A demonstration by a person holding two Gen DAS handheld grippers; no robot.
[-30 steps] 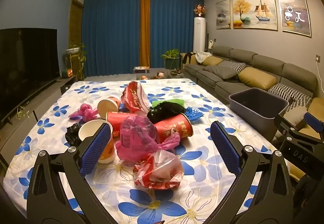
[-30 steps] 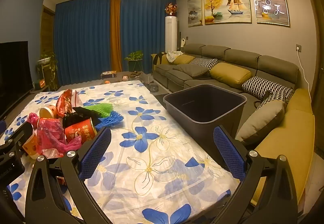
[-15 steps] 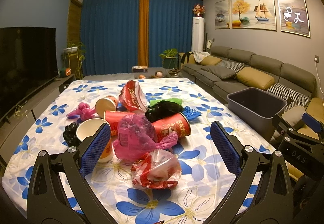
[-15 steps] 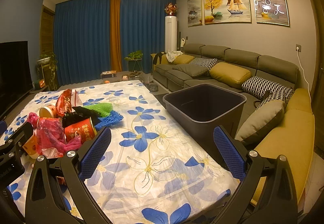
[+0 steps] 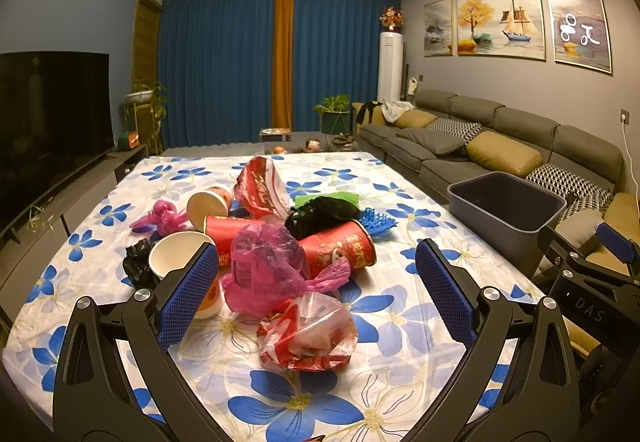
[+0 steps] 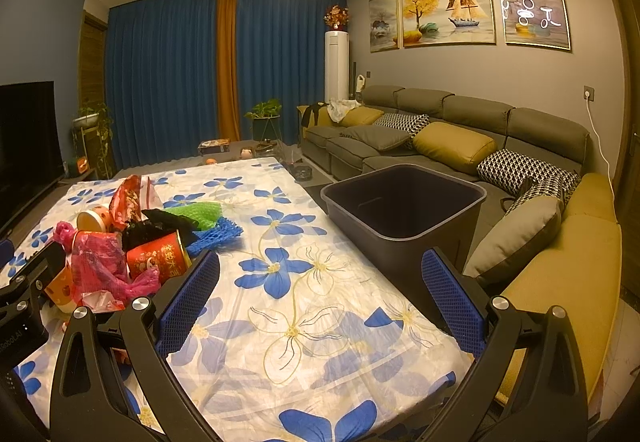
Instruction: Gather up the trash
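A heap of trash lies on the flowered tablecloth (image 5: 404, 326): a crumpled red-and-clear plastic bag (image 5: 308, 330) nearest me, a pink bag (image 5: 264, 270), red paper cups (image 5: 340, 252), a white-lined cup (image 5: 180, 254), a black bag (image 5: 320, 212), a blue foam net (image 5: 376, 220) and a red snack wrapper (image 5: 260, 190). My left gripper (image 5: 316, 286) is open and empty, hovering just before the heap, above the red-and-clear bag. My right gripper (image 6: 320, 290) is open and empty over the bare cloth, the heap (image 6: 132, 242) to its left. A dark grey bin (image 6: 404, 218) stands at the table's right edge.
A grey sofa (image 6: 440, 146) with yellow and patterned cushions runs along the right wall behind the bin (image 5: 504, 210). A television (image 5: 48, 122) on a low cabinet is at the left. Blue curtains (image 5: 224, 62) and potted plants fill the far end.
The left wrist view has drawn back and tilted up a little, so the heap sits slightly lower and farther. The right gripper has stayed almost still. Both stayed open.
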